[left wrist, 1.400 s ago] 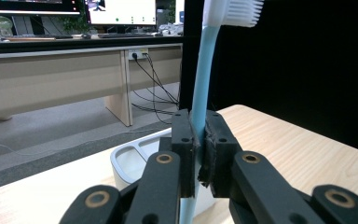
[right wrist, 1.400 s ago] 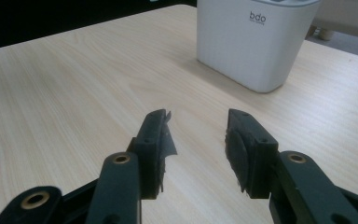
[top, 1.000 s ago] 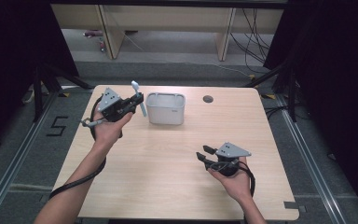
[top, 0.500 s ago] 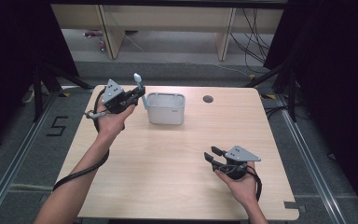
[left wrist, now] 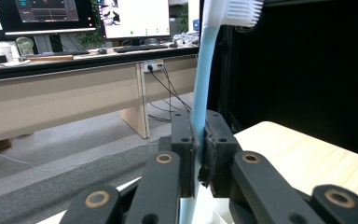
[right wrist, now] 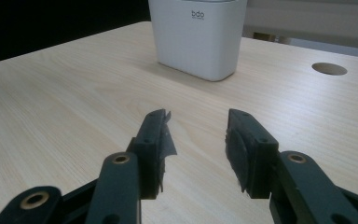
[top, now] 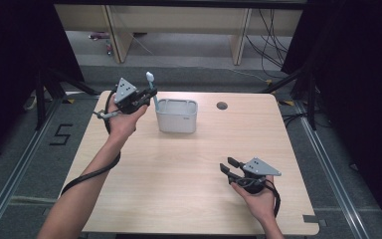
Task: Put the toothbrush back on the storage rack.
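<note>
Blue toothbrush (left wrist: 200,88) — one — one white holder (top: 176,115).

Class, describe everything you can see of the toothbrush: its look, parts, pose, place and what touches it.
The toothbrush has a slim light-blue handle, plastic by its look, and a white head with white bristles at the top. It stands nearly upright, head up, clamped partway along its handle by the left tongs. In the high view it is held above the table's far left, just left of the white container. Its lower end is hidden.

A round hole (top: 222,105) pierces the tabletop (top: 179,174) near its far edge; beyond it, monitors (left wrist: 81,16) sit on a desk (left wrist: 74,56), cables (top: 268,30) trailing below.
</note>
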Available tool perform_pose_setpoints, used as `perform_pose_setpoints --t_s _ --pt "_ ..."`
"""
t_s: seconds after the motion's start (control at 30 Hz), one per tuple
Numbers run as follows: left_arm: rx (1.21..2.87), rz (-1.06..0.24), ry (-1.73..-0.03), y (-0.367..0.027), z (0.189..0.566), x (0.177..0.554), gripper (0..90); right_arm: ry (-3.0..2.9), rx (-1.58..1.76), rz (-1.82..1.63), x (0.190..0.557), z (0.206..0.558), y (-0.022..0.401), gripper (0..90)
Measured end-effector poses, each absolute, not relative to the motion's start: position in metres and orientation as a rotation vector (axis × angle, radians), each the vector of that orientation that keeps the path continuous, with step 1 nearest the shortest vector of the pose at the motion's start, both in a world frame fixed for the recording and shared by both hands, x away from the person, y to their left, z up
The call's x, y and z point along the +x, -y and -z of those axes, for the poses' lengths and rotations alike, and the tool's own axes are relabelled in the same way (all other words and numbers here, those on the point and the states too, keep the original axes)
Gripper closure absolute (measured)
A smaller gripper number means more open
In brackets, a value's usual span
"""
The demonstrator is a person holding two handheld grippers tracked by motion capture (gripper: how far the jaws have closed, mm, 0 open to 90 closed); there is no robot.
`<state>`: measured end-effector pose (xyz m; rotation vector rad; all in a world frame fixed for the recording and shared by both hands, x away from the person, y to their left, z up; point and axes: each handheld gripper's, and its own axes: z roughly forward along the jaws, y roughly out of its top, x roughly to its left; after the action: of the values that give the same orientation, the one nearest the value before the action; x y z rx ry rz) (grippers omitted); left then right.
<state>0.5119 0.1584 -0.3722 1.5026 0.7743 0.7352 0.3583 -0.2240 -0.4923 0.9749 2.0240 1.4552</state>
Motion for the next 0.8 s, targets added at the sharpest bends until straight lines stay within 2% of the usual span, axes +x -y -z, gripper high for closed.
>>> perform_pose_setpoints --t_s 0.8 --pt "1.535 -0.723 -0.842 -0.153 0.391 0.539 83.7 -2.043 0.968 -1.457 0.359 0.495 0.223 58.7"
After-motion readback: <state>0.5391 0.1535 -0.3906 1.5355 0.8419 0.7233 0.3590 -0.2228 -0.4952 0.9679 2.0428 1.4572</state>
